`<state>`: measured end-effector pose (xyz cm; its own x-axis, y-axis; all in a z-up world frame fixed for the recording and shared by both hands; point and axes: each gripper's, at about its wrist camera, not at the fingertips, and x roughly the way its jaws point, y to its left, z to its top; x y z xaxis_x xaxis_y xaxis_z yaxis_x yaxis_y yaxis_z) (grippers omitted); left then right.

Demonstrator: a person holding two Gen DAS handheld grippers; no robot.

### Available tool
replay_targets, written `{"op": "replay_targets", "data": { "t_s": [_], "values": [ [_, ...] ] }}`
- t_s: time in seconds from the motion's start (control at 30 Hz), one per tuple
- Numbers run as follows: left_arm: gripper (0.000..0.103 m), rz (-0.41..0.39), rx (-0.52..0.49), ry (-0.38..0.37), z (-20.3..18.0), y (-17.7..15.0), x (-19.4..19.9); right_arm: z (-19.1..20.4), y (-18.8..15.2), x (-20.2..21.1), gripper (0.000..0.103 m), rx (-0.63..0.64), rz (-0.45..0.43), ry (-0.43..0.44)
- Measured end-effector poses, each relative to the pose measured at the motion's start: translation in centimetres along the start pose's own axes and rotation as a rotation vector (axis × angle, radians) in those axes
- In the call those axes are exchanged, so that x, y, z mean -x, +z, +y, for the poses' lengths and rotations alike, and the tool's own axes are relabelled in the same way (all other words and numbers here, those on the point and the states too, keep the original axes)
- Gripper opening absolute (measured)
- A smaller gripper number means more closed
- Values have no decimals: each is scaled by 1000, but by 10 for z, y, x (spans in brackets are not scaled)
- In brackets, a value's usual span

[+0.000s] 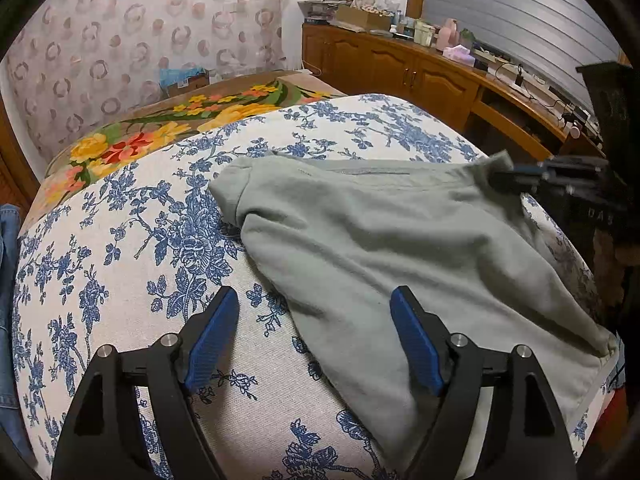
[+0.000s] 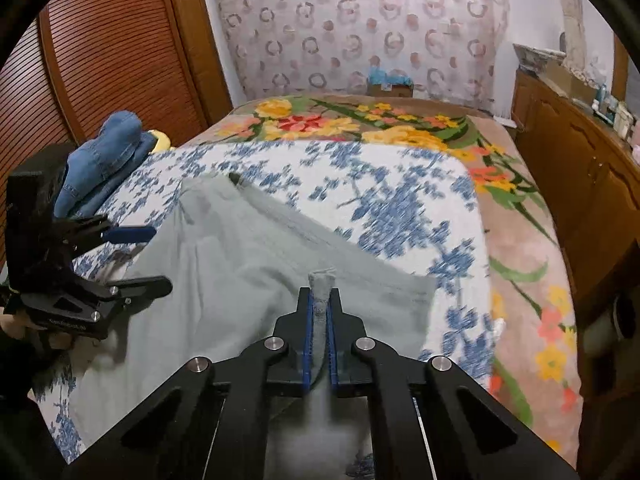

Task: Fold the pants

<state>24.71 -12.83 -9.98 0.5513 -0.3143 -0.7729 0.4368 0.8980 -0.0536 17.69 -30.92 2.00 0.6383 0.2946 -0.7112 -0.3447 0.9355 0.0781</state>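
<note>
Pale grey-green pants [image 1: 400,240] lie on a bed with a blue-flowered white sheet [image 1: 140,240]. They also show in the right wrist view [image 2: 240,264]. My left gripper [image 1: 316,308] is open above the pants' near left edge, one blue pad over the sheet and one over the cloth. It also shows in the right wrist view [image 2: 156,256], open at the left side of the pants. My right gripper [image 2: 320,296] is shut on a bunched edge of the pants and lifts it. In the left wrist view it [image 1: 500,178] grips the pants' far right corner.
A folded pair of blue jeans [image 2: 104,160] lies at the bed's left side. A flowered brown blanket [image 2: 360,120] covers the far end of the bed. A wooden cabinet [image 1: 420,76] with clutter runs along the right. A slatted wooden door [image 2: 112,52] stands at the left.
</note>
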Motion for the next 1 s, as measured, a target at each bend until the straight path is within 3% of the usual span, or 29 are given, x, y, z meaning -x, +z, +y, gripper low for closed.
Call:
{"op": "replay_targets", "data": {
  "t_s": [0.27, 0.53, 0.67, 0.8, 1.0],
  "values": [
    [79, -67, 4, 0, 2, -1, 13, -17, 11, 6, 5, 15, -22, -89],
    [79, -39, -1, 3, 2, 0, 6, -26, 14, -9, 5, 2, 15, -124],
    [80, 3, -4, 8, 1, 1, -3, -24, 12, -6, 13, -22, 19, -121],
    [82, 5, -1, 8, 0, 1, -3, -23, 7, 2, 26, -40, 22, -130],
    [85, 9, -6, 11, 0, 0, -4, -15, -11, 20, 37, -57, 36, -126]
  ]
}}
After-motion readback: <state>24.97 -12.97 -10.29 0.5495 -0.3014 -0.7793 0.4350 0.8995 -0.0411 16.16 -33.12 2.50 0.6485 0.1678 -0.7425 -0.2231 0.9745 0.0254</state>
